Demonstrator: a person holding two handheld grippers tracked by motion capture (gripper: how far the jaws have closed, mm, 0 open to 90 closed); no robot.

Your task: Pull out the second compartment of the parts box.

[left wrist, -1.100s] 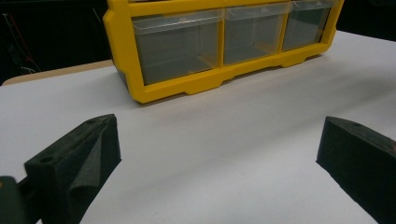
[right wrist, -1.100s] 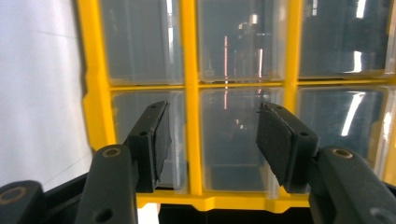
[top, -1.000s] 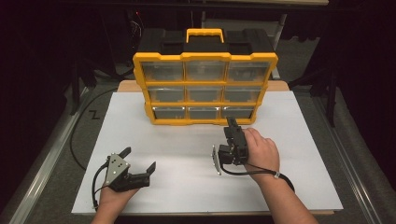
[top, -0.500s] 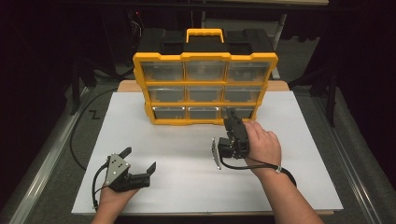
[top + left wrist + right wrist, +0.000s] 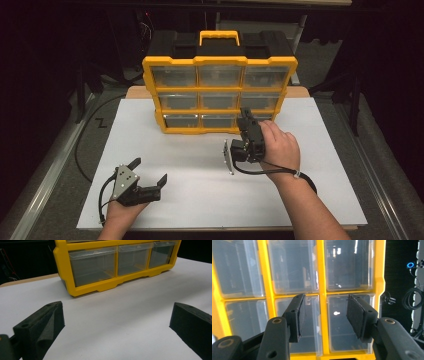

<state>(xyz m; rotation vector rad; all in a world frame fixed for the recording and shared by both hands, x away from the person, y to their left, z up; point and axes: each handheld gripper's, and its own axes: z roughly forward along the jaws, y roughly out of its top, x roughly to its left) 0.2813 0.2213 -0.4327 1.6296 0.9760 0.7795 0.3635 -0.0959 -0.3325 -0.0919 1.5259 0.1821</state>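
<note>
The yellow plastic organiser with clear drawers (image 5: 219, 80) stands upright at the back of the white tabletop (image 5: 200, 190). The right gripper (image 5: 244, 118), jaws parted and empty, points at its bottom-right drawers; its own view shows the yellow divider (image 5: 323, 325) between them. The left gripper (image 5: 149, 171) rests wide open near the front-left corner.

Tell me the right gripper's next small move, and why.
Probably ease the right gripper forward onto the bottom-right drawer of the yellow organizer: its jaws are open, straddle the yellow divider beside that drawer, and hold nothing.
</note>
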